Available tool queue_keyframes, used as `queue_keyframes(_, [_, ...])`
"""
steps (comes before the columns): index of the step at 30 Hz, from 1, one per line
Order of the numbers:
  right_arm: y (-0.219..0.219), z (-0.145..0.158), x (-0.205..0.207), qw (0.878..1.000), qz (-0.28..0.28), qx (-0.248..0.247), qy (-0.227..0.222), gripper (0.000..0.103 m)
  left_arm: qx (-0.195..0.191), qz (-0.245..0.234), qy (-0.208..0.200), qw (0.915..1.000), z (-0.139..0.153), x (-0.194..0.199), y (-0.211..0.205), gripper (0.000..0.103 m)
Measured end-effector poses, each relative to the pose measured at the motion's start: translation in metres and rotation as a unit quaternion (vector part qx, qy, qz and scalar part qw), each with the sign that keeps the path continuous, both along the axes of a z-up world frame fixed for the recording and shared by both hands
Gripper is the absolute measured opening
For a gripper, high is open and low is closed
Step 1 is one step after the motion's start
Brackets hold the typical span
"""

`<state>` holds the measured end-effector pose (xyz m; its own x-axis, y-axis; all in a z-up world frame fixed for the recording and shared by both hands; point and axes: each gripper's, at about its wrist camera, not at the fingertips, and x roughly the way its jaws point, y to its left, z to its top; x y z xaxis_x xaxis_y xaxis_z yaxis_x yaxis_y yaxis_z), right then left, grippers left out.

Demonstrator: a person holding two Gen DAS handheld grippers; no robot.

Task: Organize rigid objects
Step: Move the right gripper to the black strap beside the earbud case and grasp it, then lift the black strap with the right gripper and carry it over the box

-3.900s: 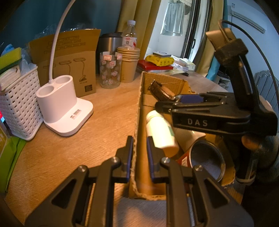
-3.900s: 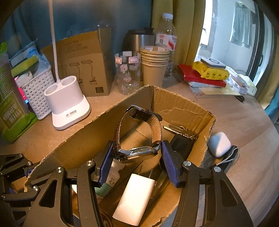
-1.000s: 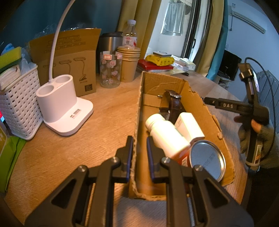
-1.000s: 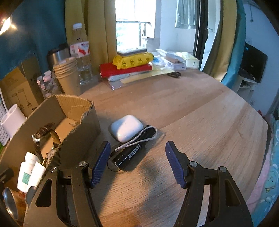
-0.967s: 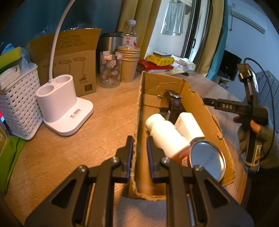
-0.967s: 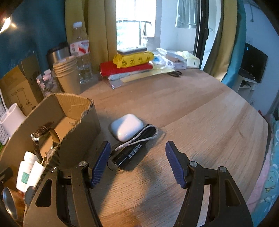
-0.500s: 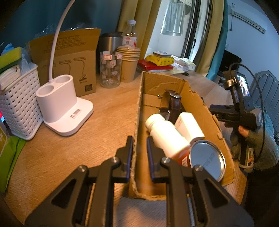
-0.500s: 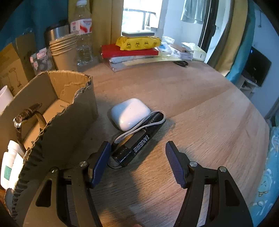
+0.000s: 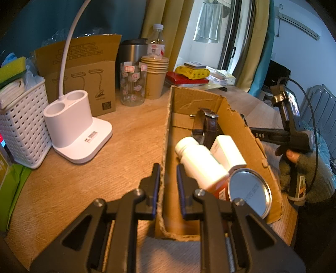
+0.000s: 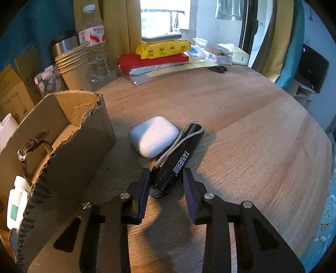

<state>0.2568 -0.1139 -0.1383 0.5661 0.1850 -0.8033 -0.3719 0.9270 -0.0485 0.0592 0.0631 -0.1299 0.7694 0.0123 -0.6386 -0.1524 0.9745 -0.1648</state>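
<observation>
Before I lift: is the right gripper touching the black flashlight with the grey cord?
Cannot tell. In the right wrist view the right gripper straddles the black flashlight, its jaws just closing; no plain contact or gap.

Daylight enters through the window behind the far edge of the table, blown out to white there, while a warm glow lights the wood. Soft shadows fall toward the near edge. Both views curve strongly at their rims (dark corners included); the focus is sharp.
</observation>
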Motion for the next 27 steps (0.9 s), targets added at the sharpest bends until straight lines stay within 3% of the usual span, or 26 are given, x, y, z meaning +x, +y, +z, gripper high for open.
queue_keyframes(27, [-0.023, 0.049, -0.019, 0.996, -0.014, 0.055, -0.068, 0.023, 0.0, 0.0, 0.0, 1.0, 0.0, 0.0, -0.001, 0.017])
